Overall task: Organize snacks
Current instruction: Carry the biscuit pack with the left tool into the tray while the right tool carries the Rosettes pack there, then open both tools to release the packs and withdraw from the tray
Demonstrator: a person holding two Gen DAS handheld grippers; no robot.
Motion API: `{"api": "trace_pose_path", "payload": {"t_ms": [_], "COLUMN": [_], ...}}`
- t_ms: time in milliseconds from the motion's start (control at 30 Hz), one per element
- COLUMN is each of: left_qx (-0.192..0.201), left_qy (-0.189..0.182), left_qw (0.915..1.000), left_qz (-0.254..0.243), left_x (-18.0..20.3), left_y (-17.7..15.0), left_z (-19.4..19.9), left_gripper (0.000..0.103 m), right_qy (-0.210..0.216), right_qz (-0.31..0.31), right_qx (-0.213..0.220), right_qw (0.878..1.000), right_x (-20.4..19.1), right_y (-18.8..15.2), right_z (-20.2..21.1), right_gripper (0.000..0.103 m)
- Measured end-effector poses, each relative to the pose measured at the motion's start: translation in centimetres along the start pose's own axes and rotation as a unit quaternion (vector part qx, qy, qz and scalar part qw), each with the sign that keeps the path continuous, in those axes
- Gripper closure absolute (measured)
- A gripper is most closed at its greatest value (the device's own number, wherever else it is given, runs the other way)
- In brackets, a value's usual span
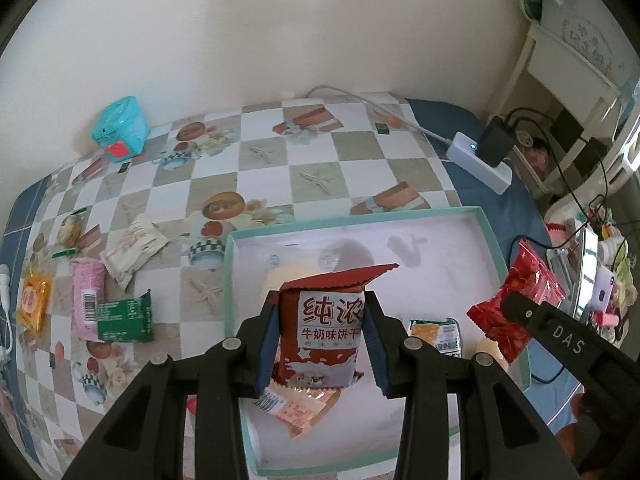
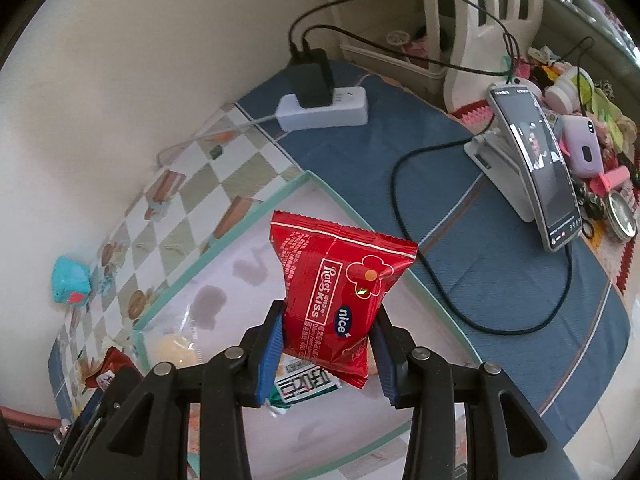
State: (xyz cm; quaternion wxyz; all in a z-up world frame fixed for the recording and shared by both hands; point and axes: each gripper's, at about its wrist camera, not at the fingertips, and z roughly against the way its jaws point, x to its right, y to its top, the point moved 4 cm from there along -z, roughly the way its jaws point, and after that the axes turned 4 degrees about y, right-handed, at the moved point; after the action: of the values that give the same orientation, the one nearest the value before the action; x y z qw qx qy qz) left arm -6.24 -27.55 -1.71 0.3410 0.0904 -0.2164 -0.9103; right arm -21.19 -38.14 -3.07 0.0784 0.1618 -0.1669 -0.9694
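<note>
Above tray [image 1: 486, 236], both tongs pinch snack packets.

White power strip [image 2: 324, 110] w/ black charger [image 2: 312, 78] plugged in — phone [image 2: 536, 164] tilted on stand nearby; teal box [image 1: 120, 128] by wall.

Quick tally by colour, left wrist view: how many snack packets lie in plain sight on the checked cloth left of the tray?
Green packet: 1
Pink packet: 1
Orange packet: 1
Cream packet: 1
Clear packet with green ends: 1
Total: 5
A red scrap by the gripper arm is too hidden to count.
</note>
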Motion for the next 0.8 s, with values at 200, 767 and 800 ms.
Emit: {"api": "trace_pose_path", "payload": {"t_ms": [200, 767, 800], "left_qx": [-0.009, -0.026, -0.031], "left_qy": [-0.005, 0.019, 0.025], "left_qw": [0.9999, 0.9987, 0.9980], "left_qz": [-0.003, 0.041, 0.050], "left_x": [0.6, -2.2, -2.8], "left_y": [-0.2, -0.2, -0.2], "left_z": [-0.9, -1.5, -1.7], "left_gripper": [0.062, 0.031, 0.031], "right_qy": [-0.004, -0.019, -0.020], "right_qz": [0.003, 0.004, 0.004], "right_qx": [-0.009, -0.027, -0.028], "right_qw": [1.000, 0.999, 0.999], "right_x": [0.0, 0.2, 0.2], "right_y": [-0.1, -0.3, -0.3], "right_z": [-0.7, -1.6, -1.7], "right_gripper": [0.059, 0.055, 0.052]}}
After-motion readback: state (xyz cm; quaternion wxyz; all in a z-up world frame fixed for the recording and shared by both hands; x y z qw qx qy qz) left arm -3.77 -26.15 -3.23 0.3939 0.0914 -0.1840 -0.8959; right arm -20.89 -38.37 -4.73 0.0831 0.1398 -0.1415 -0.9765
